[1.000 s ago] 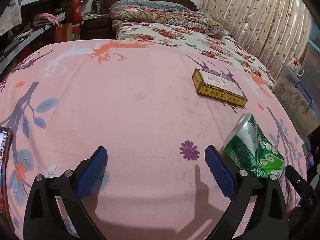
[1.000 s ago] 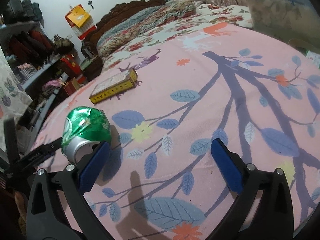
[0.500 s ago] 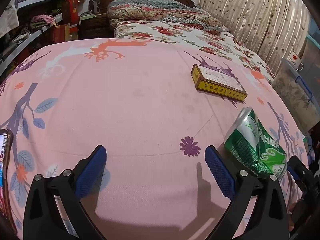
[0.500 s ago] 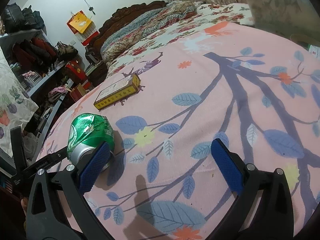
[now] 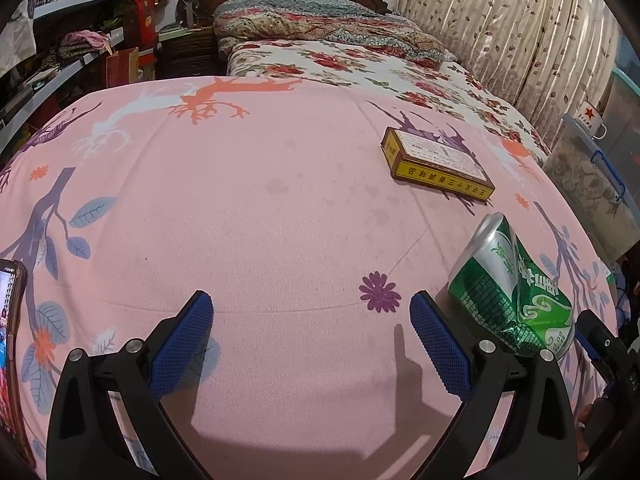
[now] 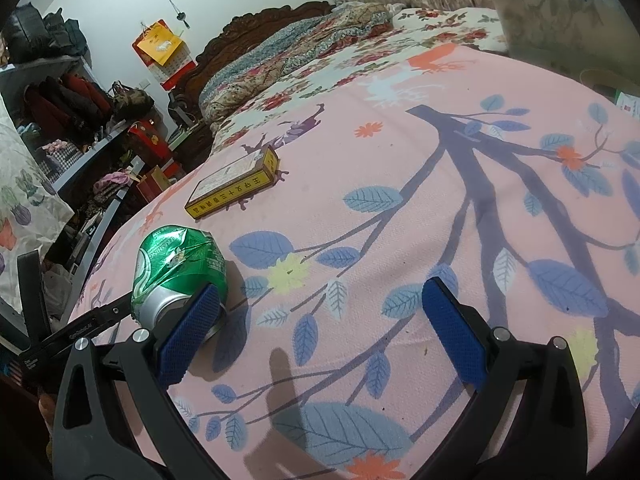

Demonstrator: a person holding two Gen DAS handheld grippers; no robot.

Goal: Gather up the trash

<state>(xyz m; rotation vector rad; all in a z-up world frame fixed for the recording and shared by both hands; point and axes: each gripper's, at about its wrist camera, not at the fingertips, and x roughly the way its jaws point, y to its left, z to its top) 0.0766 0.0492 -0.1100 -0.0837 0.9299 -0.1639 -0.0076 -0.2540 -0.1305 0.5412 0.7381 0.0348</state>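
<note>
Pink bedspread (image 5: pixel 280 220), crushed green can (image 6: pixel 176 264) just outside right gripper (image 6: pixel 320 332) jaws

Pink tree-and-leaf printed bedsheet (image 5: pixel 248 216) carries crushed green aluminium can (image 5: pixel 512 284), flat yellow cardboard box (image 5: pixel 436 164) beyond it, phone (image 5: pixel 10 320) at left edge.

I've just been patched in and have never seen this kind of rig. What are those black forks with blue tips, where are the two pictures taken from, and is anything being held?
Each picture comes from a fisheye camera on a hand-held gripper, looking along its two blue-padded fingers. No robot arm: a person carries both. The left gripper and the right gripper are both open and hold nothing. On the pink bedspread lie a crushed green can and, farther off, a yellow box. The can sits just outside the right gripper's left finger, not between the fingers. A phone shows at the left view's edge.
</note>
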